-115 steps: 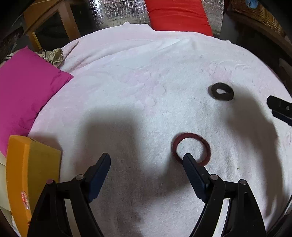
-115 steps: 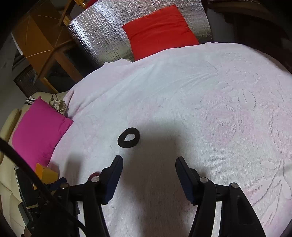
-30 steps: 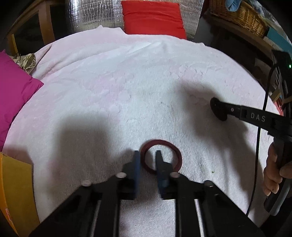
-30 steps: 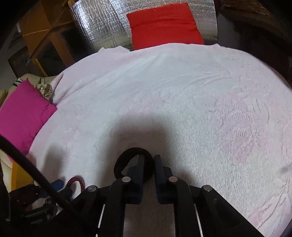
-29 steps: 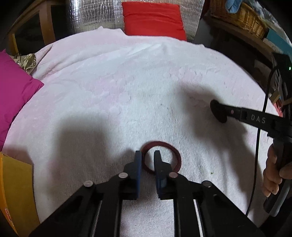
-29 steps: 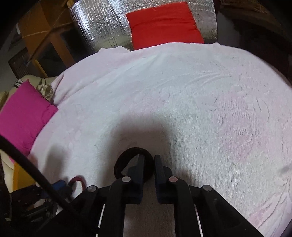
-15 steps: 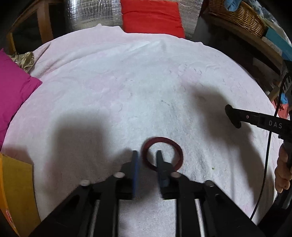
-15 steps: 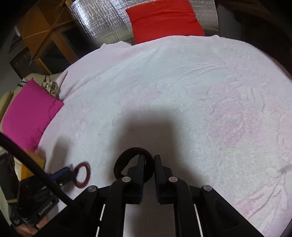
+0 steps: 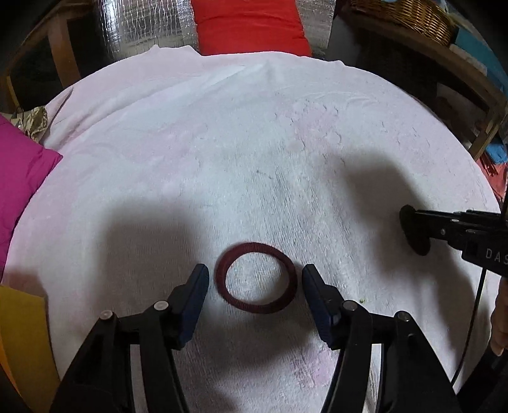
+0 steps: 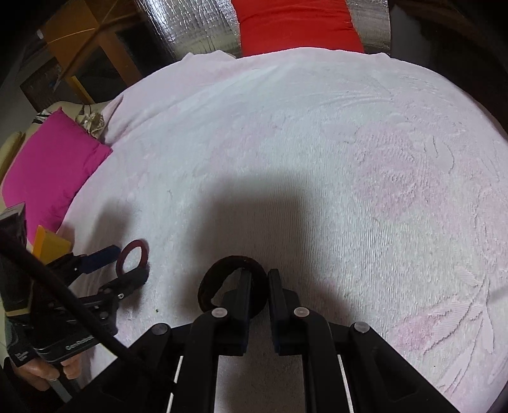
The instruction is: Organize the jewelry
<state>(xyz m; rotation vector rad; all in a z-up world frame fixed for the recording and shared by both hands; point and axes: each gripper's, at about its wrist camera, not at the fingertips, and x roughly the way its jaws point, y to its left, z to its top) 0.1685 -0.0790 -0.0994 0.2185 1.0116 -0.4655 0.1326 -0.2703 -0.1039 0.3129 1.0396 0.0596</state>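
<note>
A dark red ring bracelet (image 9: pixel 255 278) lies flat on the pale pink towel (image 9: pixel 254 143). My left gripper (image 9: pixel 255 279) is open, its blue-padded fingers on either side of the bracelet and apart from it. The bracelet and left gripper also show in the right wrist view (image 10: pixel 133 254). My right gripper (image 10: pixel 259 279) is shut on the rim of a black ring bracelet (image 10: pixel 216 273) and holds it just over the towel. In the left wrist view the right gripper (image 9: pixel 412 228) shows at the right edge with the black bracelet (image 9: pixel 416 232) edge-on.
A magenta cushion (image 9: pixel 19 171) lies at the left edge of the round cloth-covered surface, a red cushion (image 9: pixel 250 25) at the back against silver foil. A yellow box (image 9: pixel 22 333) stands at the near left. A wicker basket (image 9: pixel 403 12) sits back right.
My left gripper has opened and let go of the dark red bracelet, which now lies between its fingers. The right gripper stays shut on the black bracelet and has drawn rightward.
</note>
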